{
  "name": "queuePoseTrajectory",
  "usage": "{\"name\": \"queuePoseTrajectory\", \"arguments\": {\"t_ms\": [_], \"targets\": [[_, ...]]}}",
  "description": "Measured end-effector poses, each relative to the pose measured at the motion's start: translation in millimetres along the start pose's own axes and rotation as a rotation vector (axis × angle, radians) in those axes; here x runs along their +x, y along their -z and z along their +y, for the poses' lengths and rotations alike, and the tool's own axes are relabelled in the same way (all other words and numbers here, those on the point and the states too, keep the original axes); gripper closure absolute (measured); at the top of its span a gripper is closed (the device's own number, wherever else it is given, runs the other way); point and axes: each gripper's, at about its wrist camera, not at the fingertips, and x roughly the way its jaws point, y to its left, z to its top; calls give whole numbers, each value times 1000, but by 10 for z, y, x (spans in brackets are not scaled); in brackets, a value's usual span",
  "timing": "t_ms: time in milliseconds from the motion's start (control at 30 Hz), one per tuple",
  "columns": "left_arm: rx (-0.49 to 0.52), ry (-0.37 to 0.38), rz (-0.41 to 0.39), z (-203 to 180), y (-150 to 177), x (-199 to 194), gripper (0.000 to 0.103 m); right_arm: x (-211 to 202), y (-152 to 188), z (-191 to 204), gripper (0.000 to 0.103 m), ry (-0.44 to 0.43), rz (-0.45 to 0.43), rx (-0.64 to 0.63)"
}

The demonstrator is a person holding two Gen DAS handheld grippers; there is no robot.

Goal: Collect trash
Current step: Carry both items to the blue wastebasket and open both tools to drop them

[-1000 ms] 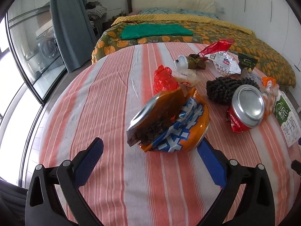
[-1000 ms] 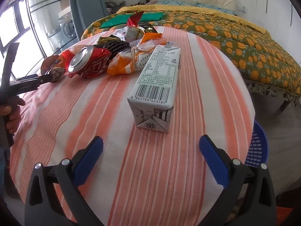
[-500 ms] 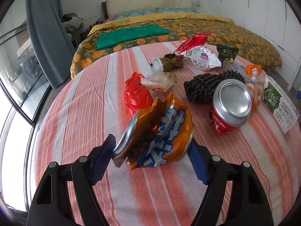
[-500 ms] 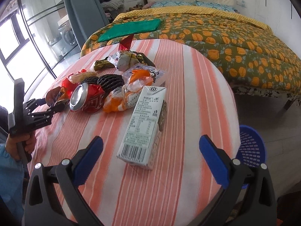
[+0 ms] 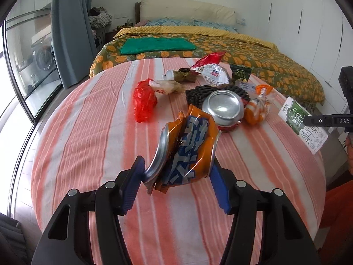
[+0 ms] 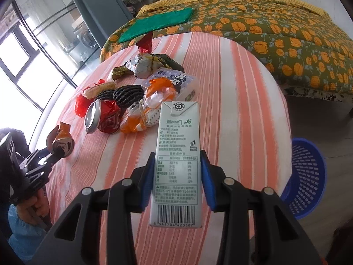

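Observation:
A crushed orange and blue can (image 5: pixel 187 145) sits between the blue pads of my left gripper (image 5: pixel 176 172). Its jaws are closing, and both pads press on the can, which is tilted just above the striped tablecloth (image 5: pixel 88 143). The same can (image 6: pixel 62 141) shows at the far left of the right wrist view. My right gripper (image 6: pixel 177 165) has its jaws closing on a white and green milk carton (image 6: pixel 176 154). The pads squeeze the carton's long sides, barcode end toward the camera. The carton (image 5: pixel 304 123) also appears at the right edge of the left wrist view.
More trash lies mid-table: a crushed red can (image 5: pixel 222 108), a red plastic bag (image 5: pixel 144 101), a black ridged piece (image 5: pixel 196 92) and several wrappers (image 5: pixel 258 108). A blue mesh basket (image 6: pixel 306 176) stands on the floor right of the table. A bed (image 6: pixel 264 22) lies behind.
Both grippers went from wide open to closed on their items. The left drew in around the orange can. The right moved forward over the milk carton and clamped its sides.

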Motion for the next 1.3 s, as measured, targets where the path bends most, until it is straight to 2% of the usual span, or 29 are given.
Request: {"name": "queuePoseTrajectory", "arguments": {"t_ms": [133, 333, 433, 500, 600, 700, 800, 967, 1067, 1133, 1200, 1233, 1300], "targets": [[-42, 86, -14, -286, 1, -103, 46, -156, 142, -144, 65, -59, -15, 26], [51, 225, -6, -1189, -203, -172, 46, -499, 184, -674, 65, -123, -77, 141], [88, 316, 13, -1734, -361, -120, 45, -726, 198, -1060, 65, -69, -114, 166], [98, 375, 43, -2105, -457, -13, 45, -857, 220, -1382, 65, 3, -136, 188], [115, 431, 97, -2684, -583, 222, 44, -947, 260, -1829, 65, 65, -155, 225], [129, 467, 155, -3216, -660, 514, 43, -945, 300, -2276, 65, 119, -157, 258], [129, 480, 209, -3622, -654, 863, 43, -859, 356, -2721, 65, 127, -146, 311], [101, 491, 307, -4066, -557, 1436, 42, -649, 378, -3269, 65, 111, -119, 385], [107, 472, 333, -4253, -510, 1701, 40, -545, 359, -3485, 65, 91, -117, 429], [139, 471, 328, -4395, -501, 1812, 34, -408, 323, -3621, 63, 70, -98, 450], [168, 457, 336, -4493, -485, 1951, 29, -313, 334, -3735, 20, 51, -87, 481], [173, 435, 340, -4542, -497, 2015, 25, -308, 359, -3809, 20, 75, -102, 509], [162, 422, 331, -4562, -539, 2030, 25, -366, 406, -3880, 20, 90, -121, 541]]}}
